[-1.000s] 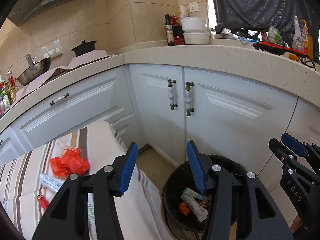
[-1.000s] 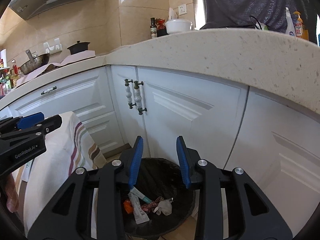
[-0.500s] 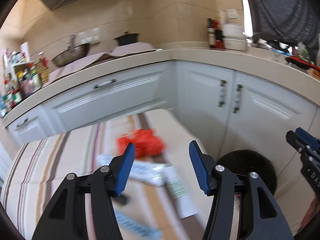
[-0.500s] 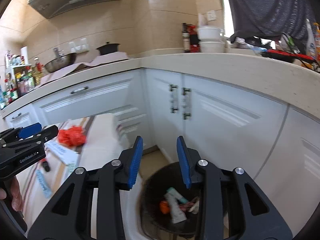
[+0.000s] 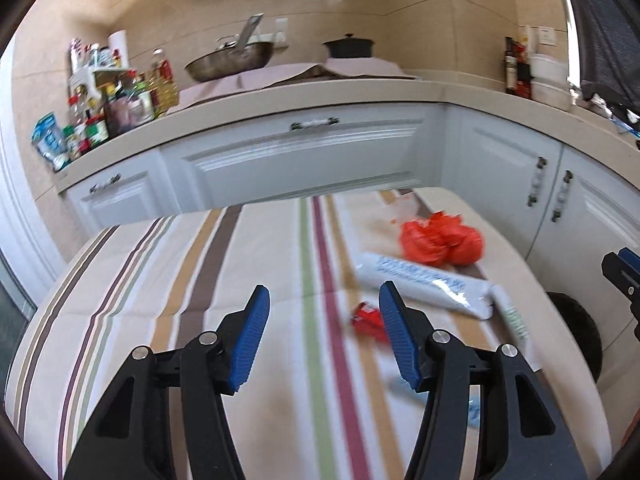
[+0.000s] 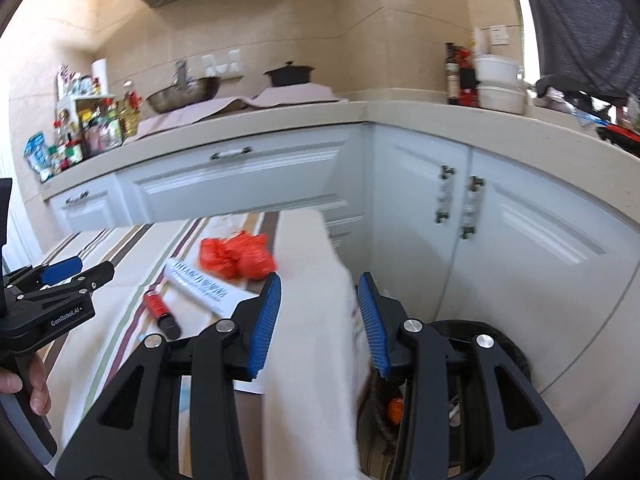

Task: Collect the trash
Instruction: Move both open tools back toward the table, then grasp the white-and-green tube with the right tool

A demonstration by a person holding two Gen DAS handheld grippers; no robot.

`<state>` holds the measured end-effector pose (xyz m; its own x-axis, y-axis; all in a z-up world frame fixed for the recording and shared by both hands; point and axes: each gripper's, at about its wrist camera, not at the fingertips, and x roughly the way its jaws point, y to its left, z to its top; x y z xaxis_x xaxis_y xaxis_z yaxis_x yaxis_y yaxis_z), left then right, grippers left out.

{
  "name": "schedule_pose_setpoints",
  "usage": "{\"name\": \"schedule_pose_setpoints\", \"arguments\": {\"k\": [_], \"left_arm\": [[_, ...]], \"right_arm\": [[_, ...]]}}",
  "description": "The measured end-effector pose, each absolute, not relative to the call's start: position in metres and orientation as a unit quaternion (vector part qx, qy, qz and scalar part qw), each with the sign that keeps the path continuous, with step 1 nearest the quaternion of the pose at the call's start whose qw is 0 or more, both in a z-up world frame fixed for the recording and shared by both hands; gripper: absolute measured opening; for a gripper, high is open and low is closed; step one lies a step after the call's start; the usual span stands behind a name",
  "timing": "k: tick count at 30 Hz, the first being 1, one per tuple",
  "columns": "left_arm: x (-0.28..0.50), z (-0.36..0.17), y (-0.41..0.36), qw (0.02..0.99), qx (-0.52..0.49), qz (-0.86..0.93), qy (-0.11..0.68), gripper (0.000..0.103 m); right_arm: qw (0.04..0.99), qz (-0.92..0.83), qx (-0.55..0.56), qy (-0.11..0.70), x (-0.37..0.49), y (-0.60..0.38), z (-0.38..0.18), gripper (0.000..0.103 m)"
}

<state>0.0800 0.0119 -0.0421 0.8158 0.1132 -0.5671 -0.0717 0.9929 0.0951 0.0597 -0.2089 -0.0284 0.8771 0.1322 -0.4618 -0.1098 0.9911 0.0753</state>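
Observation:
On the striped tablecloth [image 5: 240, 264] lie a crumpled red plastic bag [image 5: 440, 240], a white tube [image 5: 424, 280] with blue print and a small red tube [image 5: 366, 318]. They also show in the right wrist view: bag [image 6: 236, 258], white tube [image 6: 204, 286], red tube [image 6: 160, 314]. My left gripper [image 5: 322, 336] is open and empty above the cloth, just left of the small red tube. My right gripper [image 6: 318, 320] is open and empty over the table's right edge. The black trash bin [image 6: 500, 344] stands on the floor right of the table, with trash inside.
White cabinets [image 5: 304, 156] and a beige counter [image 5: 320, 92] wrap around behind the table. On the counter are bottles [image 5: 104, 108], a wok [image 5: 232, 60] and a black pot [image 5: 348, 46]. A pale green tube [image 5: 514, 320] lies at the table's right edge.
Both grippers have swung left from over the bin toward the table. The bin now sits at the right edge of both views and the table trash is closer. Both stay open.

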Motion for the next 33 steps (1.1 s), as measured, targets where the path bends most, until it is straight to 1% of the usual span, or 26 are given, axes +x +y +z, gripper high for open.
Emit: {"name": "schedule_pose_setpoints", "arguments": {"k": [7,12,21,25,28,29,30,33], "left_arm": [[0.083,-0.052,0.040,0.946,0.018,0.064,0.318,0.057],[0.087,-0.061,0.052,0.938,-0.002,0.063,0.340,0.057],[0.084,-0.071,0.050,0.934,-0.012,0.045,0.354,0.059],[0.082,-0.073,0.044,0.934,-0.010,0.038,0.355,0.060],[0.083,-0.074,0.042,0.933,-0.010,0.035,0.359,0.061],[0.084,-0.075,0.042,0.932,-0.010,0.035,0.361,0.061],[0.084,-0.076,0.041,0.931,-0.011,0.034,0.363,0.061],[0.085,-0.079,0.037,0.929,-0.009,0.034,0.368,0.061]], "right_arm": [[0.955,0.082,0.009,0.285,0.077,-0.179,-0.043,0.039],[0.935,0.090,-0.001,0.343,0.094,-0.165,-0.058,0.039],[0.907,0.097,-0.008,0.409,0.110,-0.151,-0.079,0.039],[0.899,0.098,-0.003,0.427,0.113,-0.153,-0.085,0.037],[0.899,0.090,-0.011,0.428,0.112,-0.154,-0.085,0.028],[0.899,0.090,-0.011,0.428,0.113,-0.155,-0.086,0.020],[0.899,0.092,-0.009,0.428,0.112,-0.157,-0.086,0.017],[0.899,0.097,-0.005,0.427,0.112,-0.159,-0.085,0.016]]}}
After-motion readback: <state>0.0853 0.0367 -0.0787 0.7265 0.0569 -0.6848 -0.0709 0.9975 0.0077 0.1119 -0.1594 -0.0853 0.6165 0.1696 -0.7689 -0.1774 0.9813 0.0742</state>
